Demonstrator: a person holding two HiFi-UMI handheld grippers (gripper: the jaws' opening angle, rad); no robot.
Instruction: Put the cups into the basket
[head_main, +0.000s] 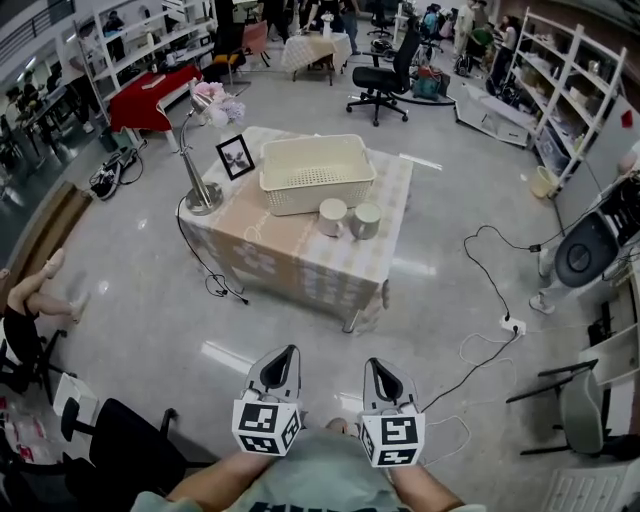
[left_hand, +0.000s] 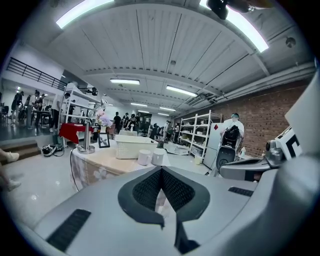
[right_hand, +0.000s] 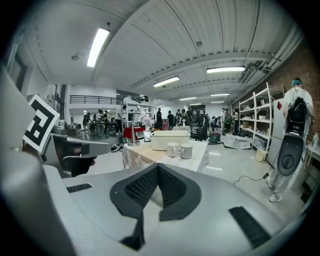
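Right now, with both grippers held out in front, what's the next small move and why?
Likely bring both forward: the left gripper and right gripper are shut, empty and far short of the cloth-covered table. One white cylindrical cup and the second white cup stand before the cream perforated plastic basket.

Right gripper (right_hand: 157, 166) closed, empty; two cups (right_hand: 173, 149) near basket (right_hand: 170, 139) on table (right_hand: 146, 153).

Basket (head_main: 317, 173) is showing perforated matt plastic; cups (head_main: 332, 217) just in front of it are looking smooth, matt; tablecloth (head_main: 280, 250) beneath it is draping as cloth; lamp (head_main: 203, 196) left of it is gleaming metallic.
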